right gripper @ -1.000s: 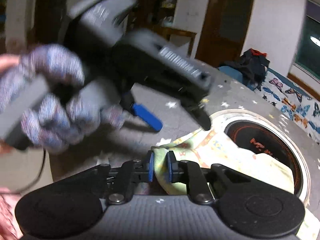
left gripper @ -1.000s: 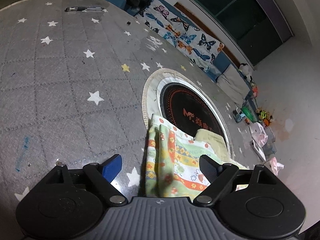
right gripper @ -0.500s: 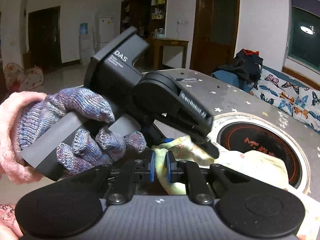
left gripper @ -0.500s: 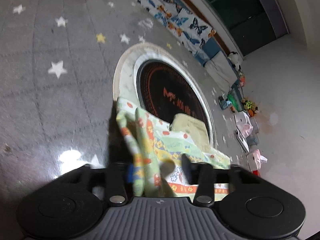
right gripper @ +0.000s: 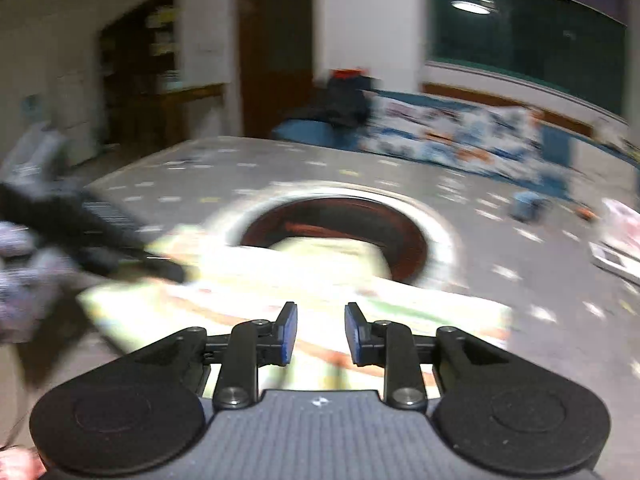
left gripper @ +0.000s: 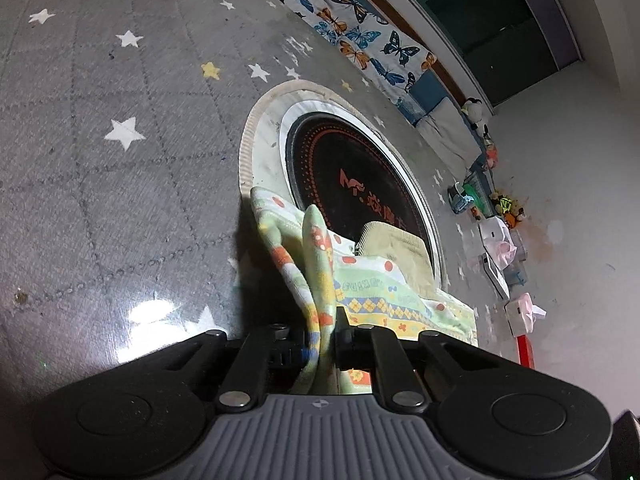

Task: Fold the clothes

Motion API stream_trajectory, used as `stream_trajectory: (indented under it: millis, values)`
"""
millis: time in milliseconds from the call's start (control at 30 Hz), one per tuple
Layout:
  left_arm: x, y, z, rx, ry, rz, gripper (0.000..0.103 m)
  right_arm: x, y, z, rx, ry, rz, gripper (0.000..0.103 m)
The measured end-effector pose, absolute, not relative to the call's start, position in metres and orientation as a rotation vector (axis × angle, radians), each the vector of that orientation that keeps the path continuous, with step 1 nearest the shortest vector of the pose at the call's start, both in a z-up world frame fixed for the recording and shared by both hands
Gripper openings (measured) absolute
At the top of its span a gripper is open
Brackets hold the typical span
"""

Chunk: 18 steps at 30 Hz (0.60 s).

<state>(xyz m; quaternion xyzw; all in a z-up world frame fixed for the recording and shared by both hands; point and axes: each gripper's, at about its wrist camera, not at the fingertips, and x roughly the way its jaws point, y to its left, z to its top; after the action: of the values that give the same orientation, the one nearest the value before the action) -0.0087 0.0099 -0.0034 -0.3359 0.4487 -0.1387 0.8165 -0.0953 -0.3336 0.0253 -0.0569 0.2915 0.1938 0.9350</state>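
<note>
Two grippers in view, one garment. Left gripper (left gripper: 322,334): jaws drawn nearly together, pinching a bunched fold of the patterned garment (left gripper: 372,280) between the pads. Cloth rises in a ridge from the pinch toward the far side, pale green and yellow with orange dots and bands.

Garment lies on the grey star-print table cover (left gripper: 120,160), its far part overlapping the near rim of the round black induction cooktop (left gripper: 352,184) set into the table. A ribbed beige cuff or collar (left gripper: 394,240) of the garment rests on the cooktop edge.

Right gripper (right gripper: 320,330): jaws apart with a clear gap, blue pads (right gripper: 289,332) visible, nothing between them. It hovers above the near edge of the garment (right gripper: 360,292), which spreads flat left to right. This view is motion-blurred; pattern detail cannot be read.

Left of that view: the other gripper's black body (right gripper: 100,232) and a knit-gloved hand (right gripper: 28,276), both blurred.

Far right in the left wrist view: butterfly-print cloth (left gripper: 360,40) on a bench along the wall.
</note>
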Motion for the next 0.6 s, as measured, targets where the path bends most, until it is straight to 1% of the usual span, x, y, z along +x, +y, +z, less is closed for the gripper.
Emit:
stream_trajectory:
  millis: [33,100,167,233,333,433,467,500,567,600]
  values:
    - [-0.009,0.009,-0.003,-0.712,0.956,-0.295,0.012,-0.09,-0.345,0.022,-0.116,0.597,0.347,0.033]
    - [-0.009,0.008,-0.002,-0.701,0.954,-0.292,0.012,-0.078,-0.365,0.015,-0.106,0.604,0.263,0.035]
    - [-0.01,0.007,-0.002,-0.695,0.952,-0.29,0.012,-0.069,-0.382,0.007,-0.078,0.617,0.209,0.043]
    - [-0.01,0.007,-0.002,-0.693,0.953,-0.289,0.012,-0.061,-0.395,0.0,-0.042,0.631,0.169,0.044]
    - [-0.009,0.007,-0.001,-0.69,0.955,-0.289,0.012,-0.049,-0.409,-0.011,0.026,0.659,0.137,0.049]
    - [-0.009,0.006,-0.001,-0.679,0.955,-0.289,0.012,-0.049,-0.416,-0.018,0.112,0.68,0.145,0.05]
    - [-0.009,0.005,0.0,-0.674,0.954,-0.288,0.012,-0.05,-0.416,-0.019,0.119,0.674,0.143,0.049]
    - [-0.009,0.005,0.0,-0.665,0.953,-0.287,0.012,-0.05,-0.415,-0.019,0.121,0.675,0.152,0.046]
    - [-0.009,0.003,0.002,-0.647,0.951,-0.283,0.012,-0.05,-0.412,-0.019,0.124,0.678,0.169,0.029]
    - [-0.009,0.001,0.003,-0.638,0.95,-0.281,0.012,-0.05,-0.41,-0.02,0.126,0.68,0.178,0.025]
